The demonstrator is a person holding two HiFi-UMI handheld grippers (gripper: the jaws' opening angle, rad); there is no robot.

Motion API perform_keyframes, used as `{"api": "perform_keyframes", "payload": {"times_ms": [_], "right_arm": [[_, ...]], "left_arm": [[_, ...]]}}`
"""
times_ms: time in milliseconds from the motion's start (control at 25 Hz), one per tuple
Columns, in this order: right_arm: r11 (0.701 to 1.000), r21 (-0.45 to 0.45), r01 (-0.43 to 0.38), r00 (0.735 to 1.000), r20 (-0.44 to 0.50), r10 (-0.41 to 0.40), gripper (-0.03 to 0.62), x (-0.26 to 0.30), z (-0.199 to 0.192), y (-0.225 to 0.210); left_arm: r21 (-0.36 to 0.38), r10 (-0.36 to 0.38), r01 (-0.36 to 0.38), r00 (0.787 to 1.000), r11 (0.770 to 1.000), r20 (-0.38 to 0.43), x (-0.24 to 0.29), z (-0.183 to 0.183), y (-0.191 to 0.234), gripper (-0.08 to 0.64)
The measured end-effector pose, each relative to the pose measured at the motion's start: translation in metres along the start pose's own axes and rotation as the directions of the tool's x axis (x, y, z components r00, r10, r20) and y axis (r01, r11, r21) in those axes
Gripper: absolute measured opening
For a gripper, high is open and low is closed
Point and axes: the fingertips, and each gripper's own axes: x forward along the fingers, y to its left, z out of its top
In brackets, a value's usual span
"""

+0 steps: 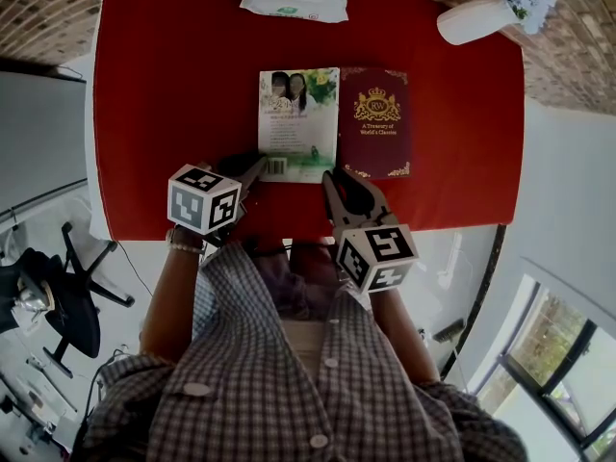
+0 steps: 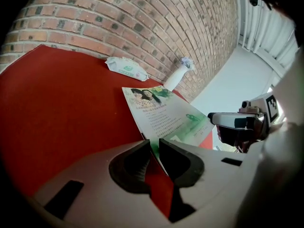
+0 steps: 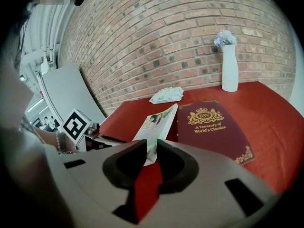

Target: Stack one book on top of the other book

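Grip: left tongs (image 2: 155, 146) and right tongs (image 3: 151, 146) each clamp a near corner of white-green glossy paperback book (image 1: 300, 114) on red worktop (image 1: 173, 94); lift it level, shift to 3 o'clock, square over maroon gold-lettered hardcover book (image 1: 375, 128) lying alongside.

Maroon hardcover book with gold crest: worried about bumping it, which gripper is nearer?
Right. The right gripper is at the green-and-white paperback book's near corner bordering the maroon hardcover book; the left gripper is at the paperback's other near corner, farther off.
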Motion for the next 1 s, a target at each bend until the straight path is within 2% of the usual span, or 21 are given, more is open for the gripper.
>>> {"api": "perform_keyframes", "payload": {"times_ms": [280,360,480,600,640,720,760,1000], "right_arm": [[0.997,0.023,0.071,0.997,-0.004,-0.071,0.063,0.000,-0.020,-0.039],[0.993,0.050,0.103,0.995,0.002,-0.103,0.012,0.000,-0.026,-0.051],[0.980,0.145,0.132,0.990,0.027,-0.138,0.012,-0.009,-0.033,-0.062],[0.946,0.307,0.105,0.991,0.046,-0.125,0.017,-0.021,-0.042,-0.062],[0.930,0.356,0.087,0.992,0.050,-0.112,0.037,-0.023,-0.046,-0.060],[0.899,0.437,0.043,0.996,0.049,-0.071,0.130,-0.021,-0.057,-0.053],[0.885,0.466,0.026,0.998,0.046,-0.053,0.147,-0.018,-0.062,-0.050],[0.844,0.536,-0.017,0.998,0.055,-0.015,0.183,0.012,-0.070,-0.038]], "left_arm": [[0.068,-0.008,0.012,0.999,0.998,-0.054,0.016,-0.003,-0.014,0.067],[0.084,-0.009,0.015,0.997,0.996,-0.074,0.019,-0.006,-0.016,0.067],[0.093,-0.008,0.015,0.997,0.996,-0.083,0.019,-0.007,-0.016,0.067],[0.093,-0.005,0.013,0.997,0.996,-0.082,0.019,-0.007,-0.016,0.067],[0.093,-0.004,0.012,0.997,0.996,-0.082,0.019,-0.007,-0.016,0.067],[0.092,-0.003,0.011,0.997,0.996,-0.083,0.018,-0.007,-0.016,0.067],[0.091,-0.004,0.012,0.997,0.996,-0.083,0.018,-0.007,-0.016,0.067],[0.082,-0.016,0.024,0.996,0.996,-0.088,0.018,-0.006,-0.014,0.067]]}}
